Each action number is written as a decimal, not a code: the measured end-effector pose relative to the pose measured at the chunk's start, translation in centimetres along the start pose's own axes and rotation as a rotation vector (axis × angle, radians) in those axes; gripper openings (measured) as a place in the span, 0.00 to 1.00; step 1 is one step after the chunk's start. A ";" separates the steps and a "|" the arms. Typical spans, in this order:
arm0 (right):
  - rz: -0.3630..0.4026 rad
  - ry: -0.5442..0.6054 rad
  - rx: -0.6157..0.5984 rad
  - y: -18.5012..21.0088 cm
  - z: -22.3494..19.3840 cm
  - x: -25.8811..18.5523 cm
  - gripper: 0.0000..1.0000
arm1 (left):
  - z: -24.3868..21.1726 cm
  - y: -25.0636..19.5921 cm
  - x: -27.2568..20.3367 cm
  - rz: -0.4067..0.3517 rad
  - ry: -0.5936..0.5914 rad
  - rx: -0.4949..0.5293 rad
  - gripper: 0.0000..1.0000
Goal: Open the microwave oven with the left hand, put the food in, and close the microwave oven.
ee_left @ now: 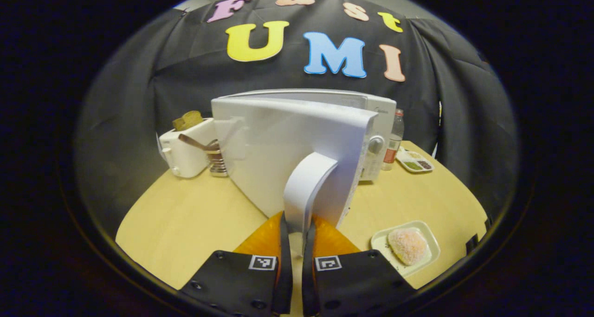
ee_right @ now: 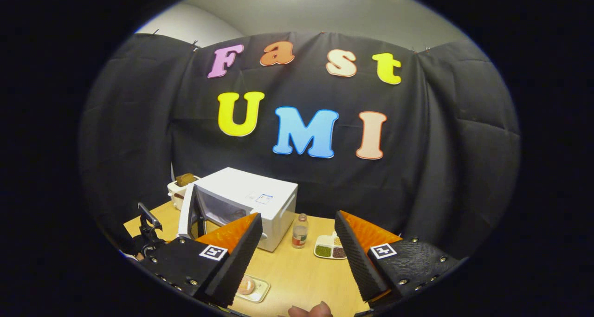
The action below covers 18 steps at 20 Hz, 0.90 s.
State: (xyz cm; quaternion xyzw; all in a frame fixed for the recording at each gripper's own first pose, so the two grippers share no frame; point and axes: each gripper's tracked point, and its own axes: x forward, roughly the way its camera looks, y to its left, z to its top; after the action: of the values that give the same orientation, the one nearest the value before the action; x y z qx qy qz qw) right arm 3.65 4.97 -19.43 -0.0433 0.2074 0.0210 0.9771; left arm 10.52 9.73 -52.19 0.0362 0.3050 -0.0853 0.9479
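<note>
The door handle [ee_left: 304, 191] of the microwave oven [ee_left: 325, 136] is pinched between the two fingers of the left gripper [ee_left: 297, 236], the door standing swung partly open.

In the left gripper view the handle's lower end is seen gripped close up, with the door's outer face rising just behind it; the food [ee_left: 407, 245] (a pale, crumb-coated piece) lies on a small tray [ee_left: 429, 238] on the table [ee_left: 185, 219], to the right of the jaws and apart from them. In the right gripper view the right gripper [ee_right: 297, 242] is held higher and well back, its jaws spread wide and empty, and the oven's cavity is seen past the open door. The food sits below its left finger [ee_right: 234, 256]. A bottle [ee_right: 300, 231] and a divided dish [ee_right: 330, 248] stand beside the oven, a toaster [ee_left: 185, 150] behind.
</note>
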 end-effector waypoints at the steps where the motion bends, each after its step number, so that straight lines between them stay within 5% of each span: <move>1: 0.012 0.013 -0.001 1.0 -0.5 0.6 0.96 | -0.3 1.1 -0.6 0.003 0.003 -0.010 0.17; 8: 0.060 0.154 -0.031 8.9 -7.5 5.0 0.96 | -1.9 8.1 -3.2 -0.023 0.012 -0.017 0.15; 18: 0.159 0.577 0.039 14.1 -24.0 9.1 0.96 | -3.2 15.9 -4.8 -0.022 0.072 -0.154 0.16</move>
State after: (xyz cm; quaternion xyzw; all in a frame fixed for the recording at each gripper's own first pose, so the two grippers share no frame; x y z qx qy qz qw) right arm 1.46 16.96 -46.05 -0.0124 0.4796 0.0802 0.8737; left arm 7.76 26.45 -51.74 -0.0371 0.3448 -0.0707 0.9353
